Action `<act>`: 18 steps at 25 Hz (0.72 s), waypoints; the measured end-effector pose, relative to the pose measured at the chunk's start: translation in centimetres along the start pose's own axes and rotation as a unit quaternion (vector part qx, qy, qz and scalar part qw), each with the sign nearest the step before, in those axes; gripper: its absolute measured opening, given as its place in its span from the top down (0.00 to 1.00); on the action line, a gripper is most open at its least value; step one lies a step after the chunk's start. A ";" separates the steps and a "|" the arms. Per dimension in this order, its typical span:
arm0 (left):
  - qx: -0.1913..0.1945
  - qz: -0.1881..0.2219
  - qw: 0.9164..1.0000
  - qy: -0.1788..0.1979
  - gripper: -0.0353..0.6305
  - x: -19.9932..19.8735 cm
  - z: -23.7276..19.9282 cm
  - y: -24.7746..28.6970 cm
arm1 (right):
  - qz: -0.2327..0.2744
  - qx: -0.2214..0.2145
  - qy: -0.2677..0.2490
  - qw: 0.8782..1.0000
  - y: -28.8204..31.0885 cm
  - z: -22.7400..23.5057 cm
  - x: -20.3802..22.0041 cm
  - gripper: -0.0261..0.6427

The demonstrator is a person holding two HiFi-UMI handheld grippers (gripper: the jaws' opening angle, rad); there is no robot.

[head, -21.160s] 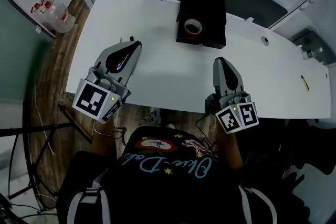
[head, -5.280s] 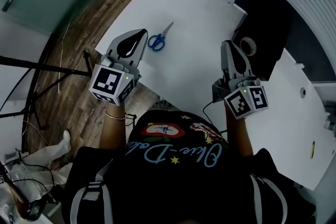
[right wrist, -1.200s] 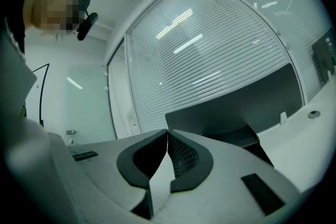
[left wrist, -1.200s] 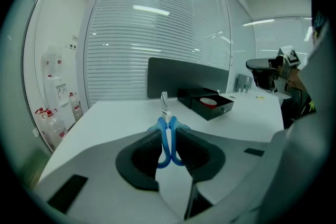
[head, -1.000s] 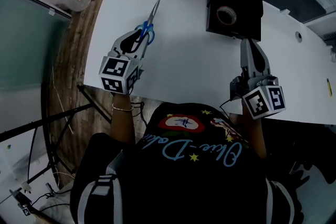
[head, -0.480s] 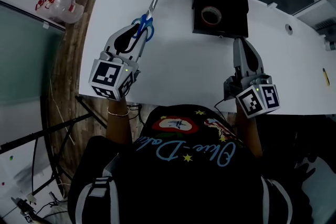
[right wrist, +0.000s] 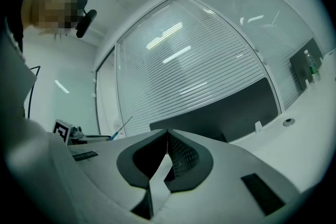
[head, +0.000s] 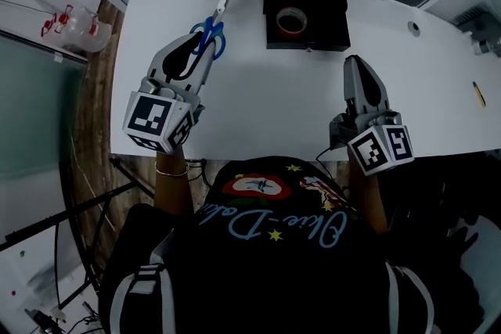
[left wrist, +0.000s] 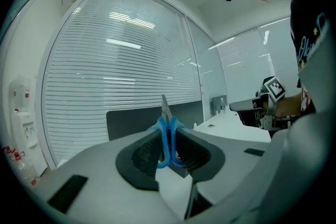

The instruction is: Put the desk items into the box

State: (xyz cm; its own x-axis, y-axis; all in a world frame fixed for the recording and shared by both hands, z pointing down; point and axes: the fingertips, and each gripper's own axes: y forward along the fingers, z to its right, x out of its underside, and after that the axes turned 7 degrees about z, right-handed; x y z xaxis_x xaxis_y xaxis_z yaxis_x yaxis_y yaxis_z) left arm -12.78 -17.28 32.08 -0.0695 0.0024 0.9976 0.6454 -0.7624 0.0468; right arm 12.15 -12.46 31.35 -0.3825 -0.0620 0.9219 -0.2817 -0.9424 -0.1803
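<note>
Loose on the desk [head: 258, 102] five seconds back, the scissors [head: 220, 10] are now clamped by the left gripper [head: 196, 43]; the box [head: 329, 12] is now seen straighter-on at upper centre.

Head view: the blue handles are held at the left gripper's tips, upper left of frame, with the blades pointed up toward the far desk edge. The scissors are placed left of the black box, apart from it. A tape roll [head: 291, 19] is seen inside the box. The right gripper [head: 356, 65] is placed at centre right, below the box, with nothing carried. A small yellow item [head: 477, 94] is seen at the far right edge, too small to be identified. Bottles [head: 66, 19] are seen on the floor at upper left.

Left gripper view: the jaws are pressed on the blue handle loops at frame centre, at a moderate gap, and the blade is seen sticking up above them. The right gripper's marker cube is seen at right.

Right gripper view: the jaws are closed together, pads touching, with nothing between them. The left gripper's marker cube and the thin blade are visible at lower left.
</note>
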 end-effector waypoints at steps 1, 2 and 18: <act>0.003 0.002 1.000 0.000 0.77 -0.1 0.2 0.2 | 0.002 0.003 0.000 1.000 -0.2 0.2 -0.1 0.94; 0.006 0.004 1.000 0.000 0.77 -0.3 0.4 0.3 | 0.003 0.007 -0.001 1.000 -0.5 0.4 -0.3 0.94; 0.066 0.030 0.997 0.006 0.77 -2.1 5.9 4.1 | 0.035 0.074 -0.019 0.996 -6.5 4.2 -3.4 0.94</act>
State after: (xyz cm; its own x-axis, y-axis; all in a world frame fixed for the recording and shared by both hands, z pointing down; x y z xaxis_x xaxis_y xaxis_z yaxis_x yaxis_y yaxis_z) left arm -5.57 -16.59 30.52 -0.0363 -0.0491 0.9981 0.7430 -0.6692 -0.0059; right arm 18.91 -7.53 30.84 -0.3625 -0.1381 0.9217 -0.1220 -0.9734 -0.1939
